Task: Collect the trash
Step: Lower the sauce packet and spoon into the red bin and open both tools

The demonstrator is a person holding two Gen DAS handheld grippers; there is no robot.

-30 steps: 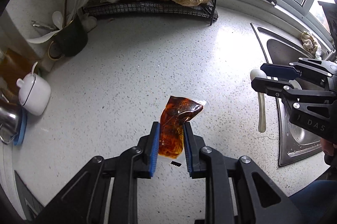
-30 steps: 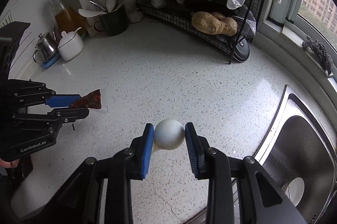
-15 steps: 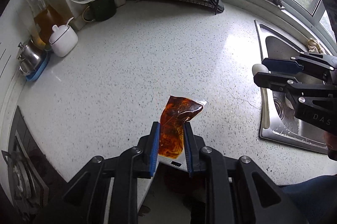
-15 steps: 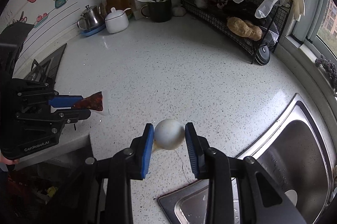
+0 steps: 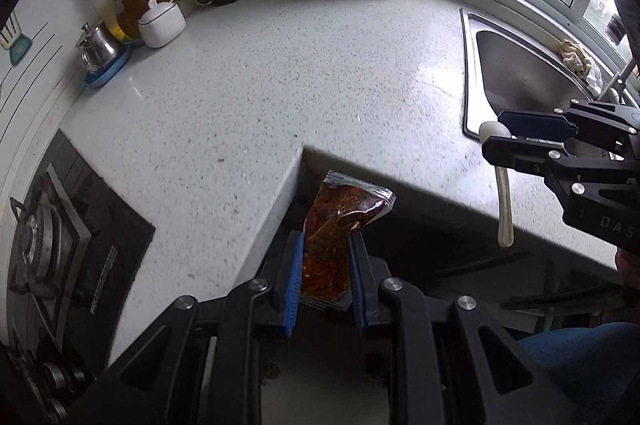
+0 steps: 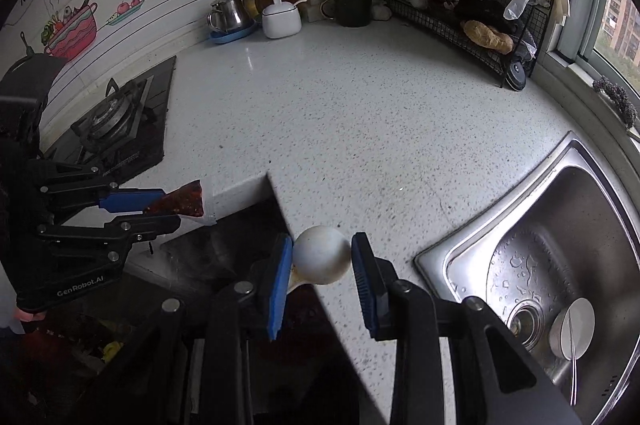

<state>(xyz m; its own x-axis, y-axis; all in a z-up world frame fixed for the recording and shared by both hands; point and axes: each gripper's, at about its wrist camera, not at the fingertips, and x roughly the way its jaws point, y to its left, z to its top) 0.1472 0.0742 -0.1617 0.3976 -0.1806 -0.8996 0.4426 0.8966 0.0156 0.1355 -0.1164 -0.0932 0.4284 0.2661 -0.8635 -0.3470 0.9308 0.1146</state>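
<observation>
My left gripper (image 5: 325, 275) is shut on a clear sachet of red-brown chili sauce (image 5: 338, 229) and holds it in the air off the inner corner of the speckled white counter (image 5: 280, 73). The sachet also shows in the right wrist view (image 6: 180, 203). My right gripper (image 6: 320, 259) is shut on a white plastic spoon (image 6: 322, 255), bowl forward. In the left wrist view the spoon (image 5: 503, 201) hangs handle down from that gripper (image 5: 496, 139), over the counter's front edge beside the sink (image 5: 516, 73).
A gas hob (image 6: 116, 121) lies at the left. A kettle (image 6: 228, 11), sugar pot (image 6: 281, 19), oil bottle, utensil mug (image 6: 352, 7) and wire rack (image 6: 480, 21) line the back wall. A small bowl (image 6: 572, 325) lies in the sink. The dark space below holds scraps (image 6: 108, 349).
Both grippers have pulled back and up from the counter with the sachet and spoon. They now hang past its front edge, and the hob and the space below have come into view.
</observation>
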